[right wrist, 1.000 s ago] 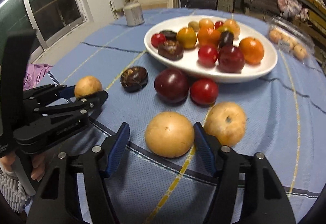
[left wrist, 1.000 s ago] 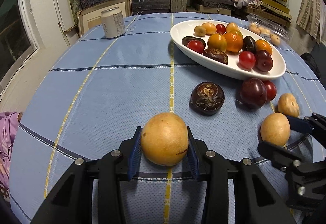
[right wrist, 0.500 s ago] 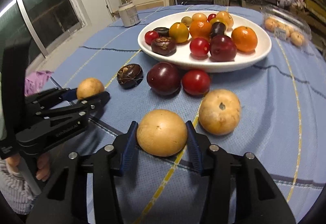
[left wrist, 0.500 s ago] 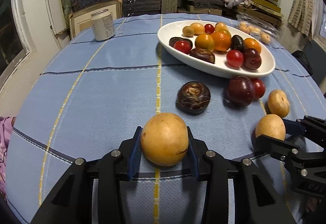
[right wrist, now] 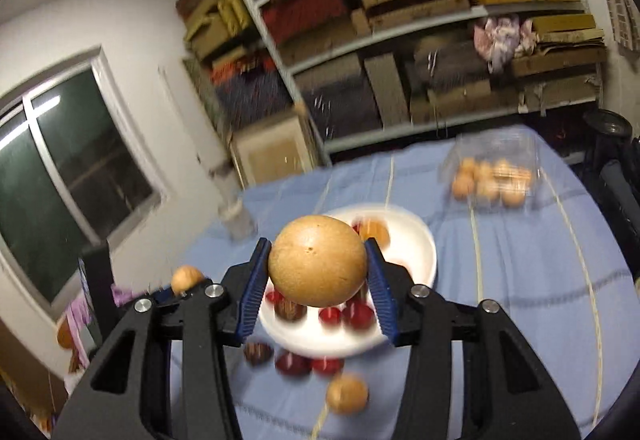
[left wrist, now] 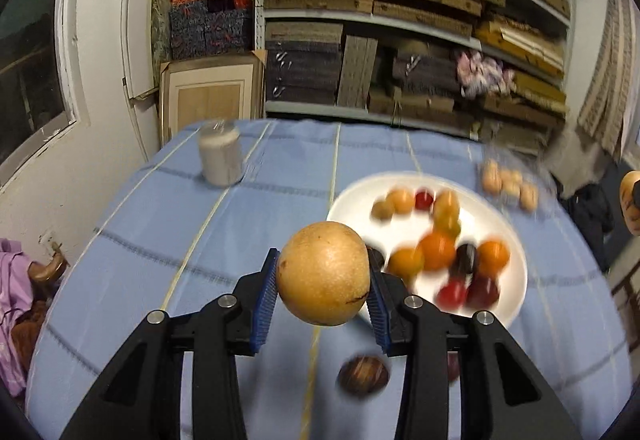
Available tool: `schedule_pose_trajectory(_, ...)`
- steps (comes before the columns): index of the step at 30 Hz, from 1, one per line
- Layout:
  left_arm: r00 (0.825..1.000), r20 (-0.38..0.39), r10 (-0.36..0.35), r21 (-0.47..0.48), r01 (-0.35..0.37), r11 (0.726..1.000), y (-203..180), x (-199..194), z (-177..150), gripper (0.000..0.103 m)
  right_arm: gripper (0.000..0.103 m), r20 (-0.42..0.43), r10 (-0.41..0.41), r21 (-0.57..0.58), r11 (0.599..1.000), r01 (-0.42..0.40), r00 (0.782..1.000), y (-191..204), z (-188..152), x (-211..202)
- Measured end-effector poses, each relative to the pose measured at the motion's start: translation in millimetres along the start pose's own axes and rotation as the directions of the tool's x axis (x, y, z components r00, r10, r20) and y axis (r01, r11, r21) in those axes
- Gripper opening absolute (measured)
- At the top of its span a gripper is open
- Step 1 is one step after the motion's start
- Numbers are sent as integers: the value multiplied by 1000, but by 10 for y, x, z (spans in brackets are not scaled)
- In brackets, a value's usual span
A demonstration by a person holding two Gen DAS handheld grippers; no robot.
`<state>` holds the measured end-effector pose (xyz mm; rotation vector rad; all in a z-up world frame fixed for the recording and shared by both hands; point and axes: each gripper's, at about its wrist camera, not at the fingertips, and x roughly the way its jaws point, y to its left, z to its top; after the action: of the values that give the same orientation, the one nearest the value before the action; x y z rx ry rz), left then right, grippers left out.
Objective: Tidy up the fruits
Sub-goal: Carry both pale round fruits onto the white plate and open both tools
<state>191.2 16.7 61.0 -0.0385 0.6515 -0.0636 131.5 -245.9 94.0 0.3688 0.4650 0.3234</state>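
Gripping one tan round fruit (left wrist: 324, 274) in your left gripper (left wrist: 323, 288) and another tan fruit (right wrist: 317, 261) in your right gripper (right wrist: 318, 280), you hold both clear above the blue tablecloth (left wrist: 160, 224), pads pressed on each, near the white plate (left wrist: 516, 280).

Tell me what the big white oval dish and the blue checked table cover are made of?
The big white oval dish looks like glazed ceramic, or maybe hard plastic: smooth, evenly white, with a raised rim. Blur hides any shine. The blue checked table cover looks like woven cloth: matte, with yellow and dark stripes, draping over the edge.
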Motion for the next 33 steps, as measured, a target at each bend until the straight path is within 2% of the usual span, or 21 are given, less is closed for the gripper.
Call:
schedule_pose_trajectory(2,1000,-2,-4,-13,4,1000,-69,163,150,41,46,11,4,21,1000,-4,1000,-56,128,161)
schedule_pose_trajectory(5,1000,-14,3,-22,-4,1000,-141,439,301,41,46,-24,-16,36,999,17,1000,-168,179,523)
schedule_pose_trajectory(12,998,-56,-1,-32,-1,999,-164,953,346,41,46,-152,-104,33,993,110,983,-504,-41,1398)
schedule_pose_trajectory(17,990,-135,-31,-32,27,999,-160,1225,228,41,46,-188,-151,28,987,159,971,-662,-199,1615)
schedule_pose_trajectory(23,989,-143,-28,10,29,1000,-240,1297,138,42,47,-197,-186,-2,982,189,963,-696,-298,1721)
schedule_pose_trajectory(24,991,-134,-25,18,28,999,-253,1287,132,43,47,-201,-185,1,982,189,962,-710,-304,1734)
schedule_pose_trajectory(28,995,-100,-28,36,32,999,-290,1186,124,75,51,-195,-174,41,982,185,965,-754,-297,1688)
schedule_pose_trajectory(29,996,-83,-20,37,23,999,-284,1146,138,78,55,-191,-168,58,982,182,967,-770,-279,1660)
schedule_pose_trajectory(33,998,-55,-28,0,28,1000,-200,978,233,80,57,-126,-114,151,980,133,985,-764,-105,1357)
